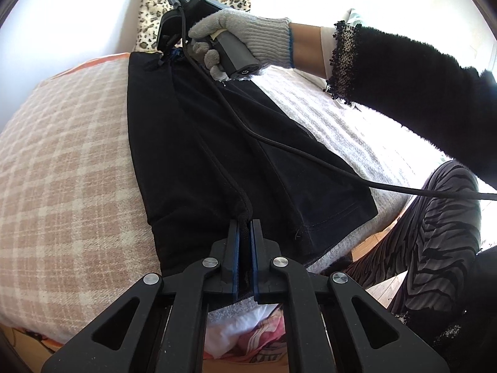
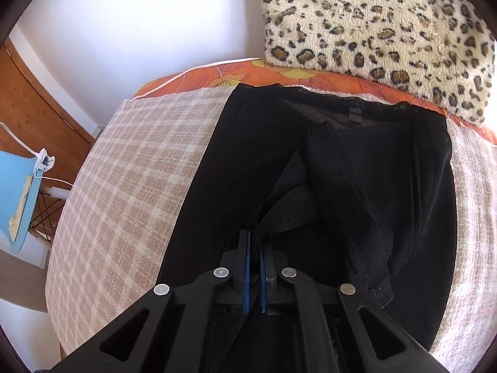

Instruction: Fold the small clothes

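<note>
Both grippers pinch the black garment — left gripper nipping a ridged fold, right gripper a thin sheer layer. It lies creased and half-folded on the checked blanket.

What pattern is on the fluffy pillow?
Leopard spots on the pillow, clearest in the right wrist view.

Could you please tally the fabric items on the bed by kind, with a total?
Black garment: 1
Plaid blanket: 1
Leopard-print pillow: 1
Orange floral sheet: 1
Total: 4
</note>
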{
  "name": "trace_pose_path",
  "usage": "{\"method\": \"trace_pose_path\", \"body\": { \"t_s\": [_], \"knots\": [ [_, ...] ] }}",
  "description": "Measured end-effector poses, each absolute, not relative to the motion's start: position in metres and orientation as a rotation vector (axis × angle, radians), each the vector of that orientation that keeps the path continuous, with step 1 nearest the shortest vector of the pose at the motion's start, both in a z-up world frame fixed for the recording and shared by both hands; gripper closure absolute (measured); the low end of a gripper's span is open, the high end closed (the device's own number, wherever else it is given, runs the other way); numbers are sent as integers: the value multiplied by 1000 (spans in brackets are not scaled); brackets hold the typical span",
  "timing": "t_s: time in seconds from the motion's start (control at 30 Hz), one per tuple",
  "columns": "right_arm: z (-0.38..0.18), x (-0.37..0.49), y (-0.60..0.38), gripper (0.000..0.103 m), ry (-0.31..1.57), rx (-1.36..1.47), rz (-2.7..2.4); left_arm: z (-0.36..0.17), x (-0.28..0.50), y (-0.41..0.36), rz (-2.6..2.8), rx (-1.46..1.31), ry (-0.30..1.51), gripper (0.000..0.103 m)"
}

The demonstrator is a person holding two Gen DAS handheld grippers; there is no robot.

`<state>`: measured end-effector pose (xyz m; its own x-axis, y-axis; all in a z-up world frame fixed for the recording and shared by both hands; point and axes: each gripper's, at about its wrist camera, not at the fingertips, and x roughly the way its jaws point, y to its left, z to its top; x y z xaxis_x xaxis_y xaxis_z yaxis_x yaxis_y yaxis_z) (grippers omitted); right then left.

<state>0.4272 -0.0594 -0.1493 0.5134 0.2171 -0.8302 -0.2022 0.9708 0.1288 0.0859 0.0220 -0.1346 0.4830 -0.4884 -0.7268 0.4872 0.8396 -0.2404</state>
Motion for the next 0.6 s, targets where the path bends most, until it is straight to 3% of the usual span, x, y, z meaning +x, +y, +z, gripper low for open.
{"method": "trace_pose_path", "body": {
  "t_s": [0.33,0.43,0.47,0.5,0.6],
  "knots": [
    [-150,429,-63,102,993,-70,192,-144,84,2,-644,74,924,99],
    [-150,430,-62,100,998,-80,201,-142,77,0,-663,84,925,87],
    [-148,430,-63,95,999,-77,198,-140,74,2,-672,79,922,81],
    [-145,429,-65,87,998,-76,190,-137,71,4,-673,77,916,79],
    [-127,417,-75,75,974,-29,224,-128,66,19,-668,44,903,73]
  ]
}}
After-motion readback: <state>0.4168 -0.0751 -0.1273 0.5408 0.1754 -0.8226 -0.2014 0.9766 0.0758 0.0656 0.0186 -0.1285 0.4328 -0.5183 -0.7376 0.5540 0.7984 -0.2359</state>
